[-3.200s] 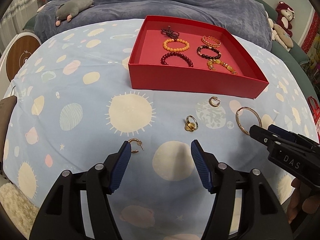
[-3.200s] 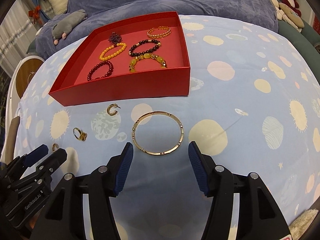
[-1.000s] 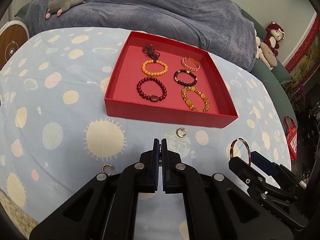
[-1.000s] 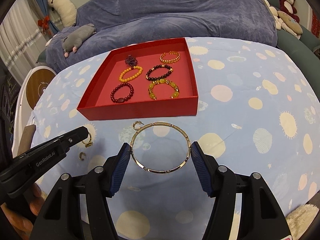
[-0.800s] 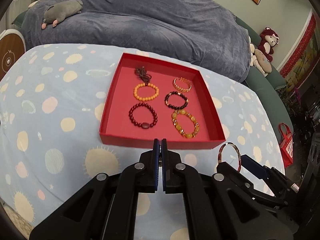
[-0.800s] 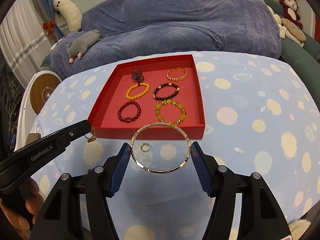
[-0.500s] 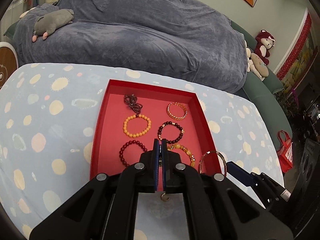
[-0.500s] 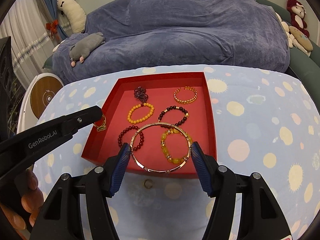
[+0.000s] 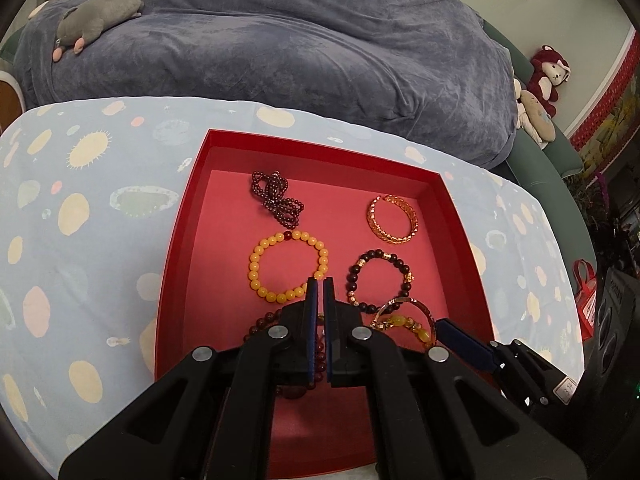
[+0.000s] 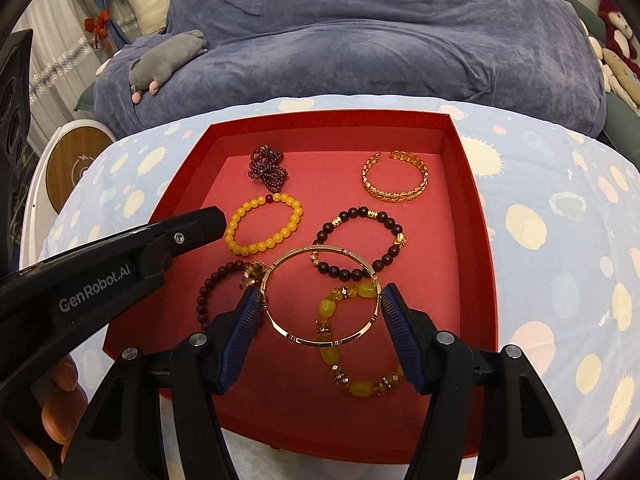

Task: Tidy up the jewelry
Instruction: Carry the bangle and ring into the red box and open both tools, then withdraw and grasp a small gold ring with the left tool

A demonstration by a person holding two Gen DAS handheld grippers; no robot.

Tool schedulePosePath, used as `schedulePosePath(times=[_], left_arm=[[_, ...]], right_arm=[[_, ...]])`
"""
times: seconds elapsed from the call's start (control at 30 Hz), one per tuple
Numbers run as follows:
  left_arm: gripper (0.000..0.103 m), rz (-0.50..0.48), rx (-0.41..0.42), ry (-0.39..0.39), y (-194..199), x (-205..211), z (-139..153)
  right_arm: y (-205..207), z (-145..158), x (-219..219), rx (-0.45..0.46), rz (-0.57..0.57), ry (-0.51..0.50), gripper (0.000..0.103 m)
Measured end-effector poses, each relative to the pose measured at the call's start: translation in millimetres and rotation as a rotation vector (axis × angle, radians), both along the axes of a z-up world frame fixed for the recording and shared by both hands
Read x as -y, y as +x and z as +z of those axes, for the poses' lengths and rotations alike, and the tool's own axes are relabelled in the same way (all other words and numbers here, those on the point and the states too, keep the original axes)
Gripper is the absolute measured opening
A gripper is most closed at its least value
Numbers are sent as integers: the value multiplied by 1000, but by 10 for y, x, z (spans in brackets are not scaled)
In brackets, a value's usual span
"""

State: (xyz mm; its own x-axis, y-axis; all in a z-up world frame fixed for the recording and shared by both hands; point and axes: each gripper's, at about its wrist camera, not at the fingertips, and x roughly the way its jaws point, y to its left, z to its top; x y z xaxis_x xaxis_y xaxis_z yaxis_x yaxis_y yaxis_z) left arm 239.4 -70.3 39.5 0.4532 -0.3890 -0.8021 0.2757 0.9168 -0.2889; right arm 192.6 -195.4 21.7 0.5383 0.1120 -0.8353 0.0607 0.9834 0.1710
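Observation:
A red tray (image 10: 478,216) on the spotted blue cloth holds several bracelets: orange beads (image 10: 266,226), dark beads (image 10: 362,242), a gold cuff (image 10: 396,182), a purple bead cluster (image 10: 267,168), yellow stones (image 10: 352,360). My right gripper (image 10: 320,306) is shut on a thin gold bangle (image 10: 320,294) and holds it above the tray. My left gripper (image 9: 319,292) is shut on a gold ring (image 10: 253,273), its fingers (image 10: 192,226) over the tray's left part. The ring is hidden in the left wrist view; the bangle (image 9: 404,308) shows there.
A blue-grey sofa (image 10: 380,40) with a grey plush toy (image 10: 168,60) lies behind the table. A round wooden board (image 10: 76,168) stands at the left. Plush toys (image 9: 540,80) sit at the right.
Both grippers have moved forward from the cloth to above the tray, the left carrying the ring and the right carrying the bangle.

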Motion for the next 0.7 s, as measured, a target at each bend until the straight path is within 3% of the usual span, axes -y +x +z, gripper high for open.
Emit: schedulePosePath(times=[0.13,0.2,0.27,0.33,0.7], left_arm=[[4,9,-8,6,39,-27,-62],[12,21,-13,7,52,-56,-77],[28,32,-6,9,42,-88,-67],[33,39,7,14,16,-109,-45],[35,70,54,26,-238,-292,225]], right_arm=[[58,-46,-46,-7,7,2,61],[65,-47,-57,-7,3,4,61],[52,-32,-69,2,-1,-3,61],[33,-11,-79,8,0,-4,61],[-296,282,-42,51,-12,-12,61]])
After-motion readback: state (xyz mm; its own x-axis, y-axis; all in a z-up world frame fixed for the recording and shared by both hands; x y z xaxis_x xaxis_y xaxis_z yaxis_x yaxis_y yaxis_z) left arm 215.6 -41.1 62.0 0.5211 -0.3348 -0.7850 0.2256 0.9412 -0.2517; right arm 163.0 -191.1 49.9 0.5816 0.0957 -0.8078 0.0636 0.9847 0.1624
